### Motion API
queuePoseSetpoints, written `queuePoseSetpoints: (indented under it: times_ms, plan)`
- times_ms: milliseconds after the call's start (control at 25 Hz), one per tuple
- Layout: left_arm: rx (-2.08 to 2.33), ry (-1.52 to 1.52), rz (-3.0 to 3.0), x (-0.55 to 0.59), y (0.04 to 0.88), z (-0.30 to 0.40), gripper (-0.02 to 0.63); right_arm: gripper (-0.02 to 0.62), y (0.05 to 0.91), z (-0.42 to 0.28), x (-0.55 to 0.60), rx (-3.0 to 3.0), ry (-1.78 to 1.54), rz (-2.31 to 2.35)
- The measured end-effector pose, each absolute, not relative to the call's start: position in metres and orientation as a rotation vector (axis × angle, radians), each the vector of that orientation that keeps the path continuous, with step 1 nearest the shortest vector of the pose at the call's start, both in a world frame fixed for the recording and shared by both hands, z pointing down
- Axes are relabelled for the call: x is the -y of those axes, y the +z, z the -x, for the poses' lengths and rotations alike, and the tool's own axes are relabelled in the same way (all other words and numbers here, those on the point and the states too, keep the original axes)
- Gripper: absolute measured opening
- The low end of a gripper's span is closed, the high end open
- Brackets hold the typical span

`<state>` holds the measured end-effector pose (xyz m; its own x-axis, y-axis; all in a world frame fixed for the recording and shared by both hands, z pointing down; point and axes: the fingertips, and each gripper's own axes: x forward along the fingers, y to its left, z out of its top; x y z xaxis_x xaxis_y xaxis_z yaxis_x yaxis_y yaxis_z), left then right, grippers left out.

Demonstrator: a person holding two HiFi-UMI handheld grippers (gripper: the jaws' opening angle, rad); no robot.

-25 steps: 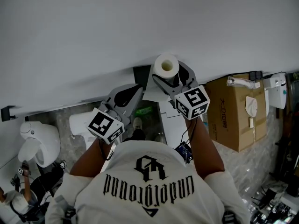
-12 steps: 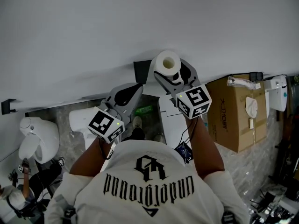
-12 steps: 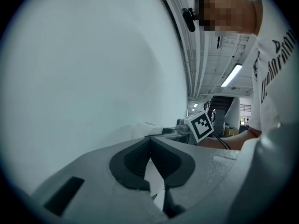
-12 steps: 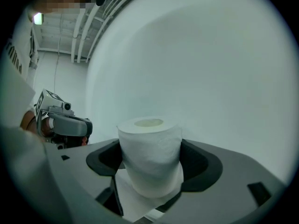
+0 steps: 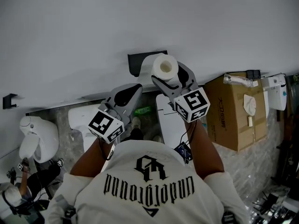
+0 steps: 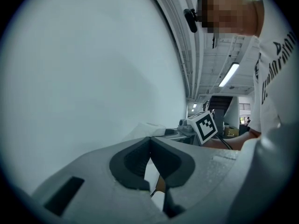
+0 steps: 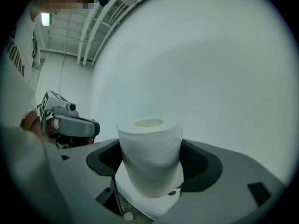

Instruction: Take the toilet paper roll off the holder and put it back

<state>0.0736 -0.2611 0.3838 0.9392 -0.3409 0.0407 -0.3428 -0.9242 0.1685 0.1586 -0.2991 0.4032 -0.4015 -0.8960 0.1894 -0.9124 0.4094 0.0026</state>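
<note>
Between R tongs [image 7: 152, 161]: TP roll [image 7: 149, 146]; holder [image 5: 135, 63] head-view only.

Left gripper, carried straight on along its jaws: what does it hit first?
Most likely the plain white wall: it fills the view ahead of the shut left gripper, with nothing in between. How far off it is remains unclear.

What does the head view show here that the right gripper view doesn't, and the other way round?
Only the head view shows the black holder on the wall, a cardboard box and a toilet below. Only the right gripper view shows both pads pressing the roll's sides, and a ceiling light. Both show the toilet paper roll clamped in the right gripper, the left gripper and the white wall.
</note>
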Motion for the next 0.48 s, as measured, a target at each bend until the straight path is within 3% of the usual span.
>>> queuePoseSetpoints:
  times_ms: [480]
  plan:
    - [0.577,-0.021,-2.969,0.189,0.362,-0.081,0.012,0.341,0.386,-0.163,0.226,2.513,0.06,-1.555]
